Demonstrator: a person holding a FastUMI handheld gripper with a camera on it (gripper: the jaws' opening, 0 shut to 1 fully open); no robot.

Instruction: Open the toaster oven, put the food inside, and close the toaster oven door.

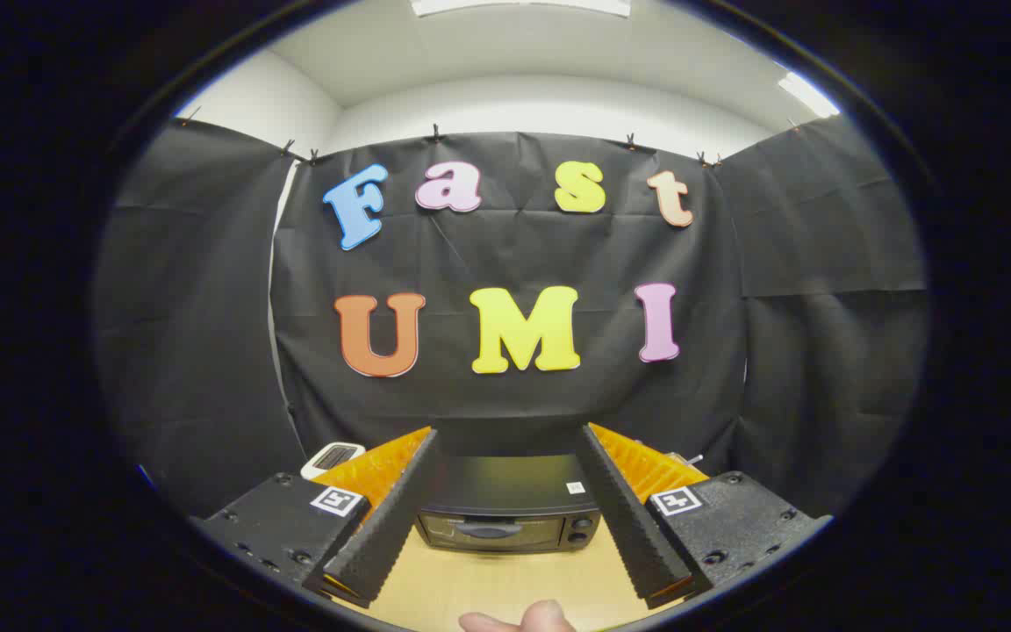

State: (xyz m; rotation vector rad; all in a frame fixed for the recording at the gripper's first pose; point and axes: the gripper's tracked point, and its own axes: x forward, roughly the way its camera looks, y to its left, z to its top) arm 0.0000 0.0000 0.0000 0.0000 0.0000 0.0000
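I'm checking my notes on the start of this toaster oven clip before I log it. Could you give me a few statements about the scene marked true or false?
1. The toaster oven door is closed. True.
2. The gripper is shut on the door handle. False: its fingers stand wide apart, holding nothing, with the oven beyond them.
3. The oven stands on a light wooden table. True.
4. Food already lies inside the oven. False: the door is shut and nothing can be made out behind its dark glass.
5. A small white device sits beside the oven, behind one finger. True.
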